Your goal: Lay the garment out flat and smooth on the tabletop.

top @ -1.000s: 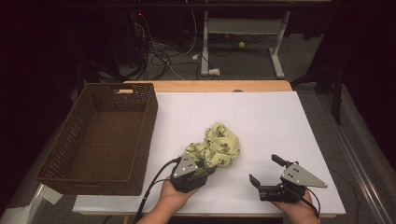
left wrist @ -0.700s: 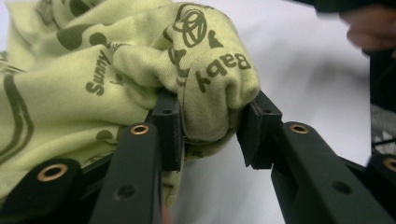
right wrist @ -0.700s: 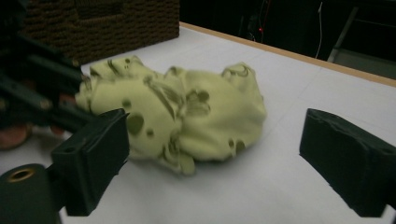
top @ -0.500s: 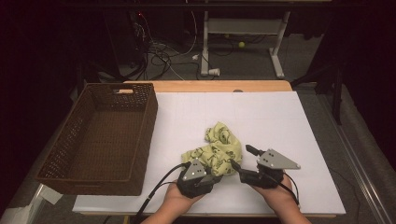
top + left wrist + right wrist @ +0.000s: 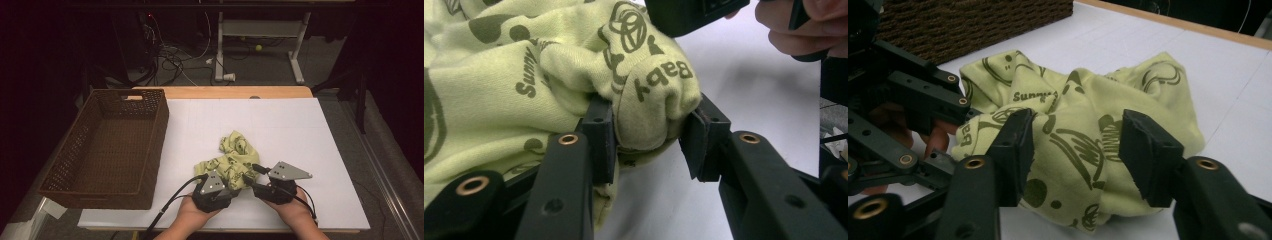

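Left gripper (image 5: 649,145) view: jaws pinch cloth (image 5: 524,85) fold reading "Baby".

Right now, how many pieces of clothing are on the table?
1: the crumpled yellow-green garment lies on the white table right of the basket, at both grippers. More could be bundled inside.

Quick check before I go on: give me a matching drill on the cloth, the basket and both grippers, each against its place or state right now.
Things:
1. green printed cloth
2. wicker basket
3. left gripper
4. right gripper

Places or states:
A. stands at the table's left, nothing inside
B. jaws either side of a bulge of fabric, just been closing
C. lies bunched on the white table top
D. pads pinch a fold printed "Baby"

Pairs: 1-C, 2-A, 3-D, 4-B
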Available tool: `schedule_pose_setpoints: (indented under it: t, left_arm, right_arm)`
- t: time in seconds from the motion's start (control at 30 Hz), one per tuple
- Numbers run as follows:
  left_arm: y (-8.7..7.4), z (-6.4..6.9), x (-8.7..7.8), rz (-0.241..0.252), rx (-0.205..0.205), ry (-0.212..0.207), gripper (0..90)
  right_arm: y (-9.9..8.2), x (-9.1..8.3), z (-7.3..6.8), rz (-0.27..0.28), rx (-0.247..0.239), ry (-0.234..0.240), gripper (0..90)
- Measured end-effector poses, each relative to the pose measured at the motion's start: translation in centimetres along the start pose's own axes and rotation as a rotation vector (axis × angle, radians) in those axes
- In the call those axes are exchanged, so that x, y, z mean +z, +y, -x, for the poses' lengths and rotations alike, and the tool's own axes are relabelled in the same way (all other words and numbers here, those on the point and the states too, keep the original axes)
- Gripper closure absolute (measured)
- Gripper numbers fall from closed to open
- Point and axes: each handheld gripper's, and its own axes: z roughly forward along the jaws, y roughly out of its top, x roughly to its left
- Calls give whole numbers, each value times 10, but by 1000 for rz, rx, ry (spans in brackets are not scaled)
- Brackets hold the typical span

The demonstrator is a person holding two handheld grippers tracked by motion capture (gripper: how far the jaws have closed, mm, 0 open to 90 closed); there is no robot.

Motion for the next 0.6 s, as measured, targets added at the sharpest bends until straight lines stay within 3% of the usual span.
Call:
schedule_pose_setpoints:
  t: [0.23, 0.37, 0.5, 0.6]
  left_arm:
    - [0, -1, 1, -9, 5, -15, 550]
    - [1, 0, 0, -7, 4, -11, 496]
    - [0, -1, -4, 13, -3, -20, 419]
    - [1, -4, -10, 36, -25, -23, 354]
  right_arm:
    - [-3, 5, 0, -28, 27, 48, 595]
    - [-4, 6, -3, -54, -15, 51, 792]
    - [-3, 4, -9, -58, -77, 36, 821]
    - [-3, 1, -7, -53, -88, 20, 821]
